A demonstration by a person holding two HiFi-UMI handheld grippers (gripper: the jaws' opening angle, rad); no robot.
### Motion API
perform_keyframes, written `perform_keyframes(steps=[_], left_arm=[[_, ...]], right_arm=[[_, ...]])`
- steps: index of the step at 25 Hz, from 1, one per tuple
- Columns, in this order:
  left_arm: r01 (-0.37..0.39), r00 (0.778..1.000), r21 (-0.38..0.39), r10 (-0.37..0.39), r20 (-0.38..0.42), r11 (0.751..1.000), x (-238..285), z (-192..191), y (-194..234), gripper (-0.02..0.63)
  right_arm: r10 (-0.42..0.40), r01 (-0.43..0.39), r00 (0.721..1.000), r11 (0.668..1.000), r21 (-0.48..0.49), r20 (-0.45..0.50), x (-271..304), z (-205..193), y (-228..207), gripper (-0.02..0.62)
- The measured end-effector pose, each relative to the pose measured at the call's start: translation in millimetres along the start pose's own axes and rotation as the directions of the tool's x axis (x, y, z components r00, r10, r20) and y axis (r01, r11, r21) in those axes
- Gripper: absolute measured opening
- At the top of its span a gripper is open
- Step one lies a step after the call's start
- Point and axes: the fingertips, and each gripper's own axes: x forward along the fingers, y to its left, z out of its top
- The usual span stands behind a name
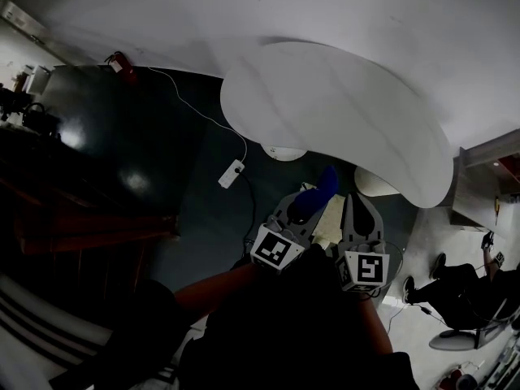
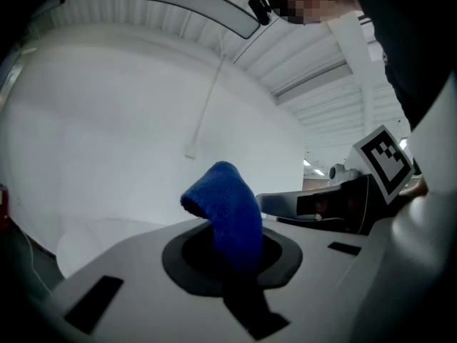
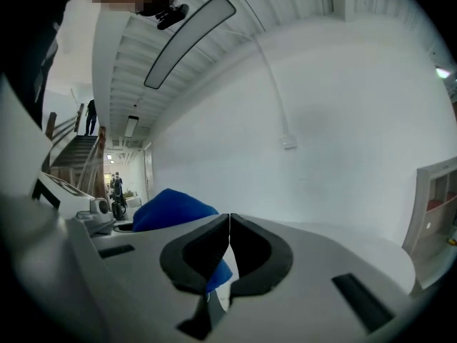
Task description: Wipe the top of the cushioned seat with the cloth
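Fingers of left gripper (image 2: 230, 249) clamped on blue terry cloth (image 2: 227, 206), fold poking beyond tips; right gripper (image 3: 229, 252) fingers pressed together, empty. Best: lay cloth flat on top, even pressure, overlapping sweeps. Just ahead of fingers: white rounded cushioned seat (image 1: 341, 120), cloth apparently not touching.

No legible writing anywhere.
Only coded black-and-white squares (image 1: 274, 250) show, 1 on the left gripper (image 1: 305, 205), 1 on the right gripper (image 1: 358, 203).
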Motion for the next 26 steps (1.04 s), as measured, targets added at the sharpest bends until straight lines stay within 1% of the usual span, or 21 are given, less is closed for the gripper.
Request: perform_keyframes(steps=[4,9,12,16,20,26], left_arm=[[-0.02,1.0,0.022,0.02,0.02,1.0,-7,17,14,0.05],[-0.029,0.999,0.047,0.027,0.043,0.998,-10,27,28,0.049],[-0.048,0.998,0.035,0.047,0.035,0.998,-15,27,37,0.049],[-0.053,0.998,0.02,0.052,0.031,0.998,-19,25,48,0.049],[-0.042,0.999,0.015,0.042,0.02,0.999,-20,22,51,0.05],[-0.029,0.999,-0.004,0.029,0.02,1.0,-21,21,59,0.049]], right_arm=[[0.01,-0.009,0.999,0.999,-0.037,0.03,8,15,17,0.037],[0.003,0.001,0.999,0.997,-0.081,0.053,15,22,31,0.037],[-0.001,0.006,0.999,0.995,-0.103,0.048,15,23,36,0.037],[-0.019,0.024,0.999,0.993,-0.113,0.046,20,20,39,0.037],[-0.029,0.032,0.999,0.995,-0.094,0.031,23,19,42,0.037],[-0.023,0.027,0.999,0.992,-0.123,0.035,30,17,47,0.037]])
